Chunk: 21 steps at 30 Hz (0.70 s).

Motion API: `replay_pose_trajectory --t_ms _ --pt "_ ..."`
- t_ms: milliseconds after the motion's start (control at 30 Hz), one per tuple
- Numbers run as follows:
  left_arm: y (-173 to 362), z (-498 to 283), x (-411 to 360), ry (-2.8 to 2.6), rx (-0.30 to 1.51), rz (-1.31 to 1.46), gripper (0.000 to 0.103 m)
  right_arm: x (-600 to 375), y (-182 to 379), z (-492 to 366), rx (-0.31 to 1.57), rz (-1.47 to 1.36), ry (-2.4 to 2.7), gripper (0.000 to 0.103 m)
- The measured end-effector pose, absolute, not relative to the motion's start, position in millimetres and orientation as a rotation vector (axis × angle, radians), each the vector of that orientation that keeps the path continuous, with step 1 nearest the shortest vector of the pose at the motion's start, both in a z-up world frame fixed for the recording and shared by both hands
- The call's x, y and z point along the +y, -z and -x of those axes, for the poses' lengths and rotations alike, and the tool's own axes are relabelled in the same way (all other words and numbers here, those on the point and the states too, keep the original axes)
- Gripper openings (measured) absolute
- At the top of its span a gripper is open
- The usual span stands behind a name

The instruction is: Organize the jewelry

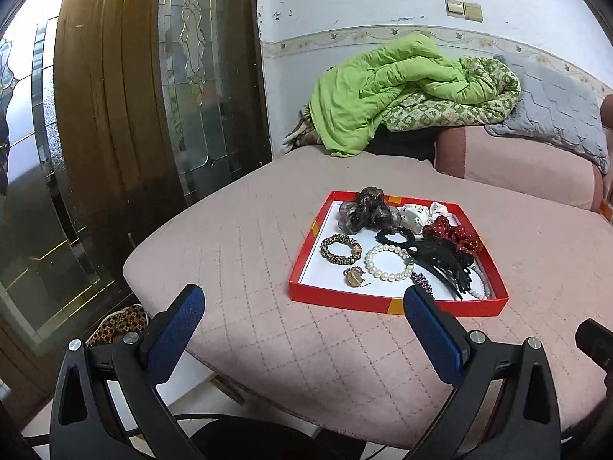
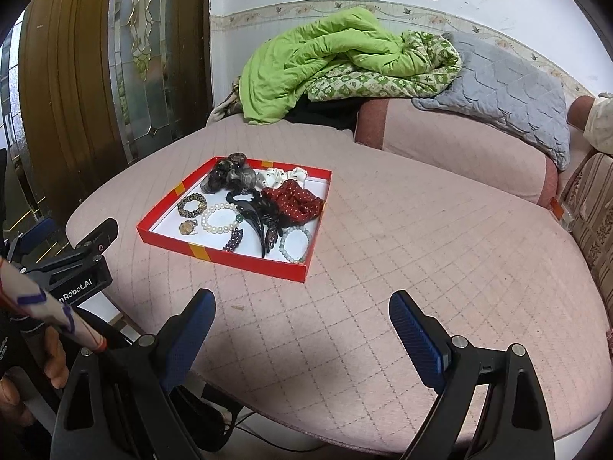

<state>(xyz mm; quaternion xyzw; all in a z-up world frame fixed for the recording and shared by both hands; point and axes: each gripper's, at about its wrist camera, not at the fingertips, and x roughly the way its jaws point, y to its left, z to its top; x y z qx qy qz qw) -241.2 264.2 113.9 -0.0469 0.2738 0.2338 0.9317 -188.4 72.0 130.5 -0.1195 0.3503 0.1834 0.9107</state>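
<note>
Jewelry [image 1: 387, 264]: all inside red tray [image 1: 394, 302]; left gripper [image 1: 304, 306] and right gripper [image 2: 302, 308] wide, empty, short of tray; sorted or awaiting sorting, undeterminable.

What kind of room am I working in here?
Probably a home living room or bedroom: a pink quilted cushion seat bearing the red jewelry tray, a crumpled green quilt, and a wooden leaded-glass door.

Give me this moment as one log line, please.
left gripper: open, empty | right gripper: open, empty | jewelry: all in red tray | tray: on pink cushion
</note>
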Motion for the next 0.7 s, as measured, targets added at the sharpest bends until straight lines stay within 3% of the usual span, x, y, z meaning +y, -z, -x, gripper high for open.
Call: replay_pose_trajectory --t_ms 700 --pt "-113.8 241.3 264.6 -0.478 0.561 0.098 0.103 79.2 -128.6 190.1 0.731 0.259 -0.392 0.095"
